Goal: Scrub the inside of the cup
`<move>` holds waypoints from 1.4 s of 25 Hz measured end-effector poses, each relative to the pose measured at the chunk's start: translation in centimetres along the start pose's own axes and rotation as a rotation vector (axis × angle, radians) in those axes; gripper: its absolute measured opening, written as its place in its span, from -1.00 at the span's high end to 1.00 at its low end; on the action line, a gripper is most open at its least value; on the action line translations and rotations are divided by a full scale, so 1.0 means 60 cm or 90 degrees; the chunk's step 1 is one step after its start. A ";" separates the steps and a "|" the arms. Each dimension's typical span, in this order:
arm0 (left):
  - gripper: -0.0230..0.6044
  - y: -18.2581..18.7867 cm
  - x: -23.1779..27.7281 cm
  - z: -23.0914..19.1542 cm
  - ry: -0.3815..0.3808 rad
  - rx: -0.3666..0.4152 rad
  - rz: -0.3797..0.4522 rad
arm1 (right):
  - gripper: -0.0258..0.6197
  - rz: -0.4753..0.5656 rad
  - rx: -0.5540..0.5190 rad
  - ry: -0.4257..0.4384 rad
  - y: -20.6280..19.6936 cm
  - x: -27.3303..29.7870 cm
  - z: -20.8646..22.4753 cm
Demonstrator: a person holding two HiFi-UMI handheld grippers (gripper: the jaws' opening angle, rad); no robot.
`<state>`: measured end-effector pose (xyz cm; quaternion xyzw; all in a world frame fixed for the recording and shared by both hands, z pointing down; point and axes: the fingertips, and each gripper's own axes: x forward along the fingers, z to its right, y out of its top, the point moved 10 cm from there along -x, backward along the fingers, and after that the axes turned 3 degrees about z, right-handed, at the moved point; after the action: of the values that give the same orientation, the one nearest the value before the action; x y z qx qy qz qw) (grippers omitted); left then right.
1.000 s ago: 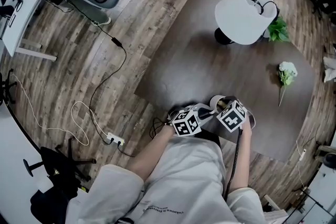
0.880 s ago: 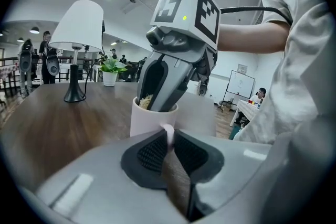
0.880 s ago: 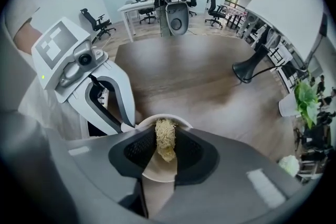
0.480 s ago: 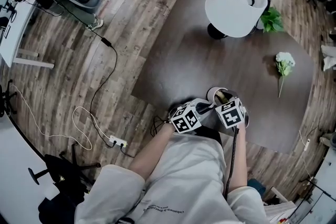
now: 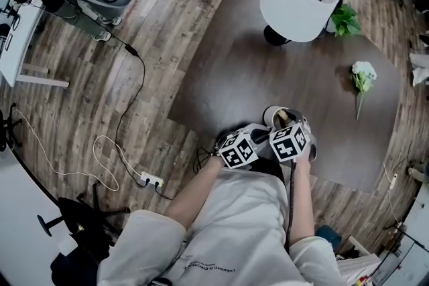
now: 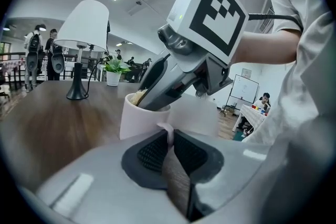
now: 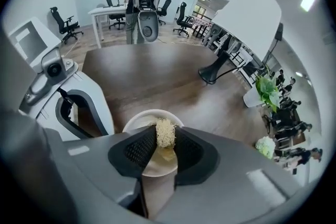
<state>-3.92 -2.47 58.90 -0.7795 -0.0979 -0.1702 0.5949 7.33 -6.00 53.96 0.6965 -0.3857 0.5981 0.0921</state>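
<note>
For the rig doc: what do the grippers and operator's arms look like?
Left gripper and right gripper: grey shells, black textured pads on the jaws, a white cube with black square markers each. Black cable off the right one. Pale loose sleeves.

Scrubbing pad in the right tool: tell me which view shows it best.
Right gripper view: the pad sits clamped between the jaws over the cup. Left gripper view shows only a sliver at the rim; head view, a speck.

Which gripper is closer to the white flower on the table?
Right. The right gripper, holding a scrubber in the cup, is on the side toward the flower; the left gripper grips the cup's handle, farther away.
</note>
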 end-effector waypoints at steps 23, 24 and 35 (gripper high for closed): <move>0.78 -0.002 -0.006 -0.008 0.046 -0.011 0.009 | 0.54 -0.123 -0.094 0.117 -0.006 -0.014 0.004; 0.78 -0.002 -0.006 -0.009 0.049 -0.010 0.008 | 0.54 -0.116 -0.082 0.127 -0.006 -0.015 0.004; 0.77 -0.001 -0.003 -0.012 0.058 -0.014 0.012 | 0.54 -0.037 0.043 0.137 -0.012 -0.013 0.016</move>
<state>-4.23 -3.15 59.05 -0.7780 -0.0616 -0.2014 0.5919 8.54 -5.74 53.21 0.6416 -0.3327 0.6795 0.1267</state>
